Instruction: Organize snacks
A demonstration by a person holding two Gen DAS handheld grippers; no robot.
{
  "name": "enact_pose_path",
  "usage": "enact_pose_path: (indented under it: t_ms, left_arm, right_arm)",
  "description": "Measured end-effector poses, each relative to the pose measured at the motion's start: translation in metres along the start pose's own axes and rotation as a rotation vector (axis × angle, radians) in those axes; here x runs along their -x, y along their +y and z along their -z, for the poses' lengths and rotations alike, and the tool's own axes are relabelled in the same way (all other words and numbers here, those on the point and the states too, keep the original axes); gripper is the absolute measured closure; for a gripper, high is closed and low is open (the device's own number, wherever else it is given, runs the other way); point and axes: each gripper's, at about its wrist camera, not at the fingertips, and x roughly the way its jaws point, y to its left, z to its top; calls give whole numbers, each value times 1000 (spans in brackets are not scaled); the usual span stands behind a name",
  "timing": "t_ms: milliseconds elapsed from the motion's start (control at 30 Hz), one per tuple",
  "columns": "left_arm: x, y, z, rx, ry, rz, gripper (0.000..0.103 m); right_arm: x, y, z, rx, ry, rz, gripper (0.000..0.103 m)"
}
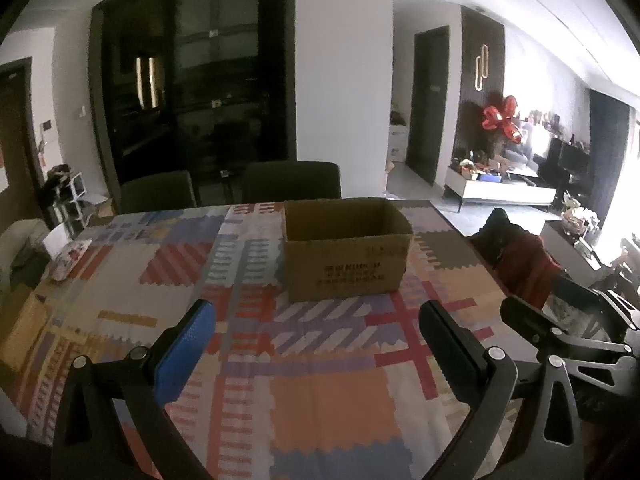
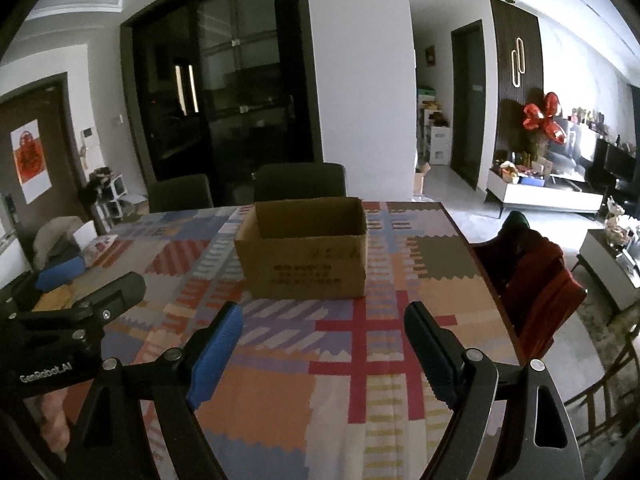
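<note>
An open brown cardboard box (image 1: 346,254) stands upright on the patchwork tablecloth (image 1: 320,400), past the middle of the table; it also shows in the right wrist view (image 2: 306,252). Its inside is in shadow and I see nothing in it. My left gripper (image 1: 316,320) is open and empty, held above the cloth in front of the box. My right gripper (image 2: 322,322) is open and empty too, just right of the left one. A flat printed packet (image 1: 70,258) lies at the table's far left edge; I cannot tell if it is a snack.
Two dark chairs (image 1: 292,180) stand behind the table. A chair draped with red and dark cloth (image 2: 536,280) stands at the table's right side. A yellow item (image 1: 24,320) lies at the left edge. The table's right edge (image 2: 480,264) drops to the floor.
</note>
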Motion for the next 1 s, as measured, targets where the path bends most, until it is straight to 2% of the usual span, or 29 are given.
enact_pose_path:
  t_ms: [400,1000]
  left_arm:
    - [37,-8,19,15,-36,-56,0]
    - [57,-15,26,31,-63,-63,0]
  right_arm:
    - [31,-3,16,28,-30,-40,20]
    - [48,-5,21,34,-45,-60,20]
